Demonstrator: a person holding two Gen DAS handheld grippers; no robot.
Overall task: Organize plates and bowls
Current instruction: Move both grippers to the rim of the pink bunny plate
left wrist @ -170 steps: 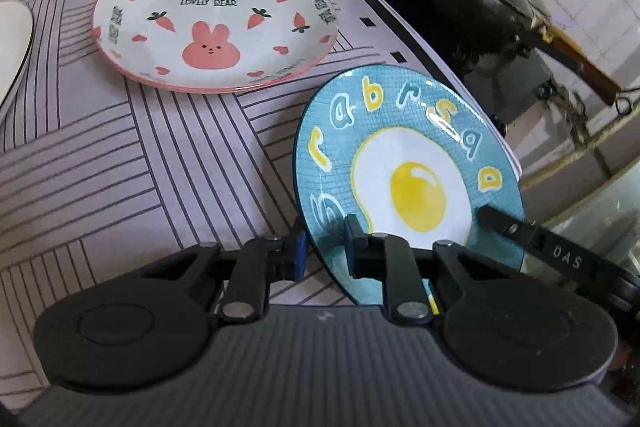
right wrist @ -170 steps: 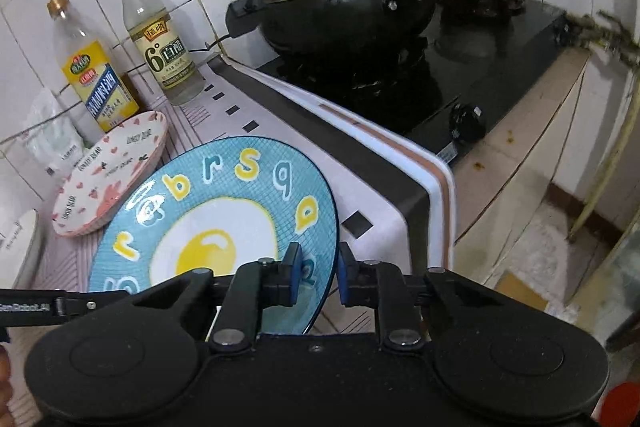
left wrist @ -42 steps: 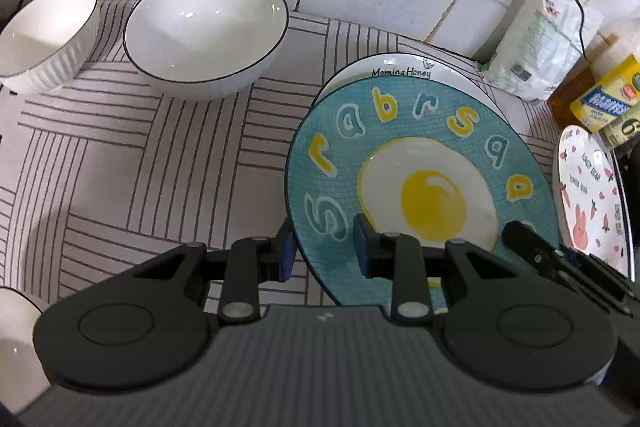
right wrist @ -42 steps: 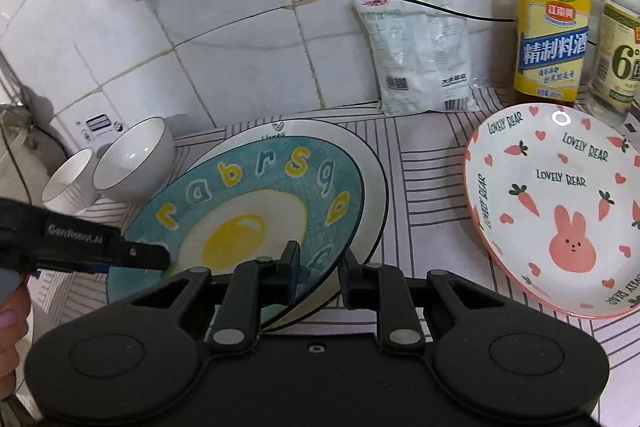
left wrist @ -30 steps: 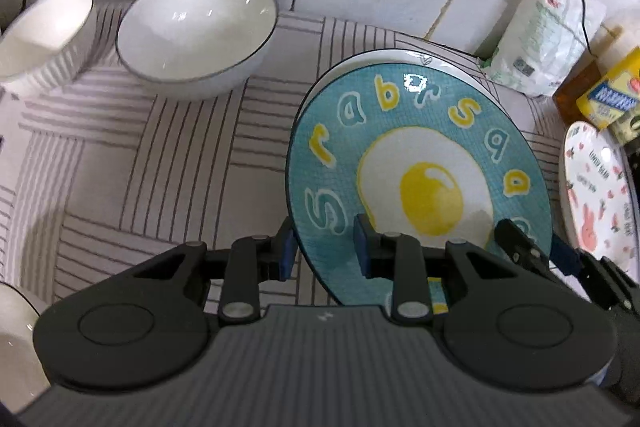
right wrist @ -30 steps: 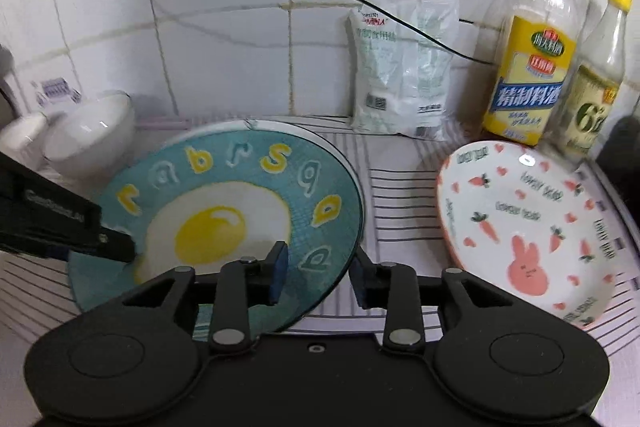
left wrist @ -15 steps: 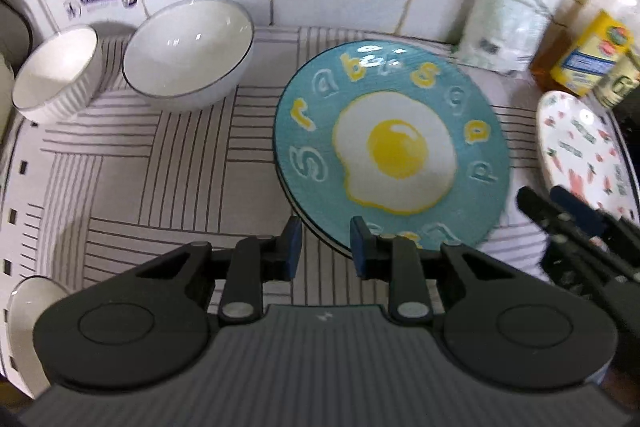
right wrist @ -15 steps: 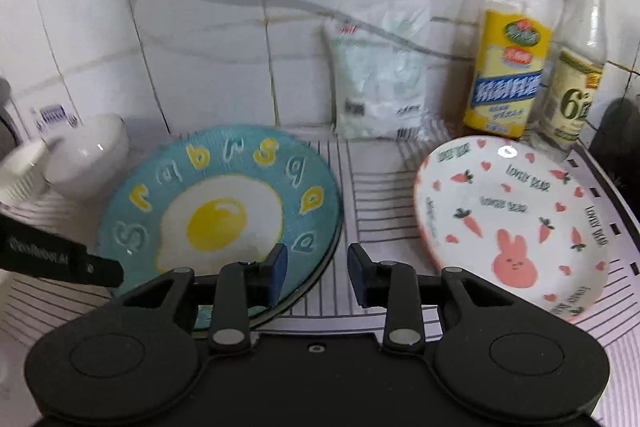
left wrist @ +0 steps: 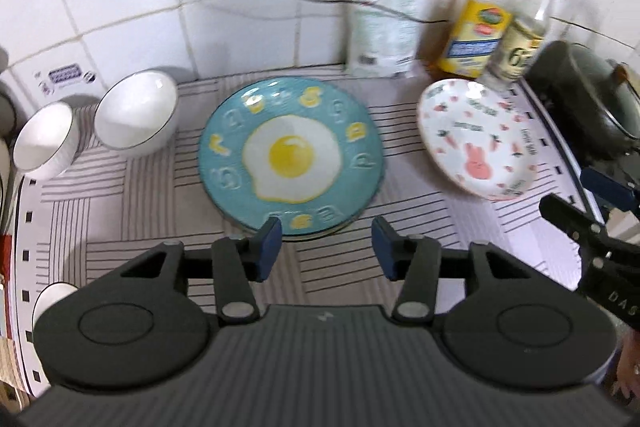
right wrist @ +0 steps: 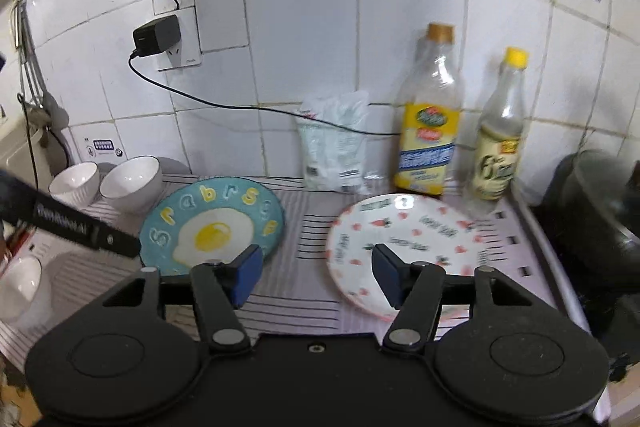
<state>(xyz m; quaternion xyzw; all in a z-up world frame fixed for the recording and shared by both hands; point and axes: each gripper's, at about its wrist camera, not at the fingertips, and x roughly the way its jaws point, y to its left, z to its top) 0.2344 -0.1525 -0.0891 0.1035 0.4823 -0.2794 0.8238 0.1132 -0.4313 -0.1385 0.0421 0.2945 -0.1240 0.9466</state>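
I see the blue egg plate [left wrist: 292, 155] lying flat on the striped mat, face up, a fried egg painted at its centre and pale and yellow letters round its rim. A thin rim of another plate shows under its near edge, so it rests on top of that one. Taking the egg plate as my landmark: the pink rabbit plate [left wrist: 476, 143] lies to its right, apart from it, flat, white with hearts and carrots. The larger white bowl [left wrist: 136, 111] stands upright just off its left edge, and the ribbed white bowl [left wrist: 44, 135] stands further left, beside that bowl.
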